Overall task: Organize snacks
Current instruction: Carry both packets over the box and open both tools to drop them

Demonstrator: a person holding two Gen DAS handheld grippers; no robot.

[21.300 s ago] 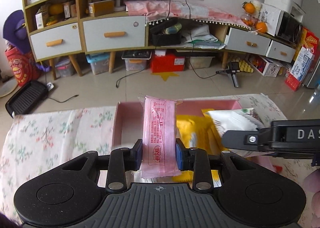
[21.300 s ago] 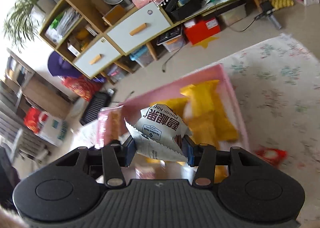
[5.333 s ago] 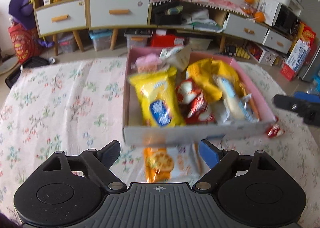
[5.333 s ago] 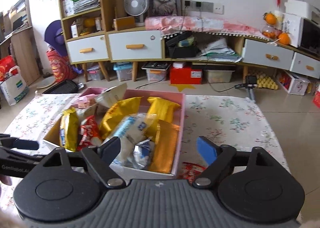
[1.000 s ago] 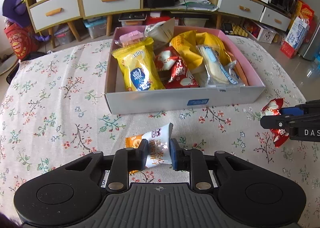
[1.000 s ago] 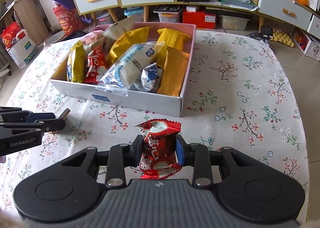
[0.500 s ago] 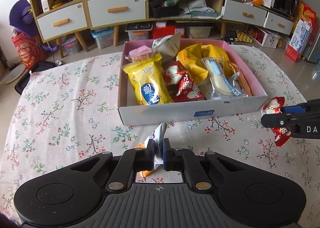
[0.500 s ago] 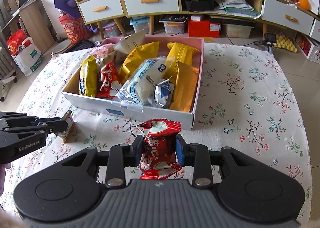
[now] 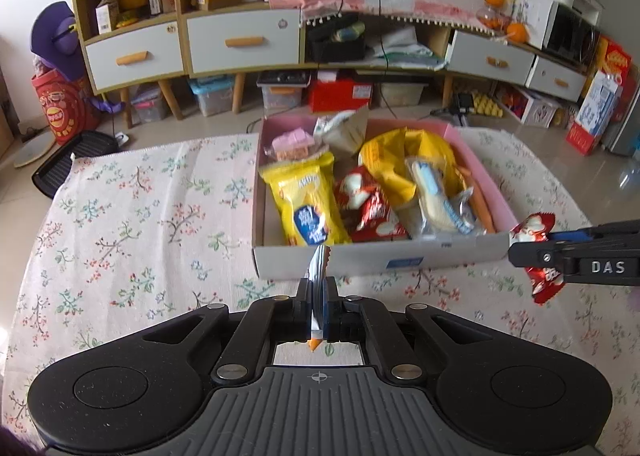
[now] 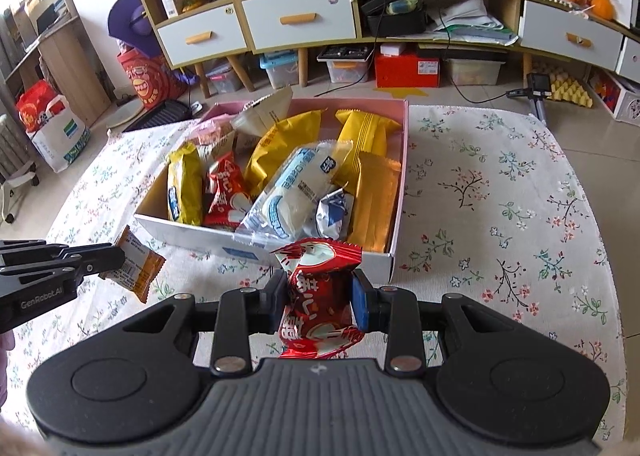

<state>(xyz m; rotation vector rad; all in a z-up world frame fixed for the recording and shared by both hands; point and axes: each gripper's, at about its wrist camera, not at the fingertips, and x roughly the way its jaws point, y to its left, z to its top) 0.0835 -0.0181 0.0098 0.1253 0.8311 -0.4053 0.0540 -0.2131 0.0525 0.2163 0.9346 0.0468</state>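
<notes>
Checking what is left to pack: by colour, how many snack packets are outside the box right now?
Red packet: 1, held in the right gripper
Orange and white packet: 1, held in the left gripper
Total: 2 in view, neither lying on the table

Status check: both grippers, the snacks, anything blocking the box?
Left gripper shut on orange cookie packet. Right gripper shut on red candy packet. Both short of pink snack box. Path clear.
</notes>
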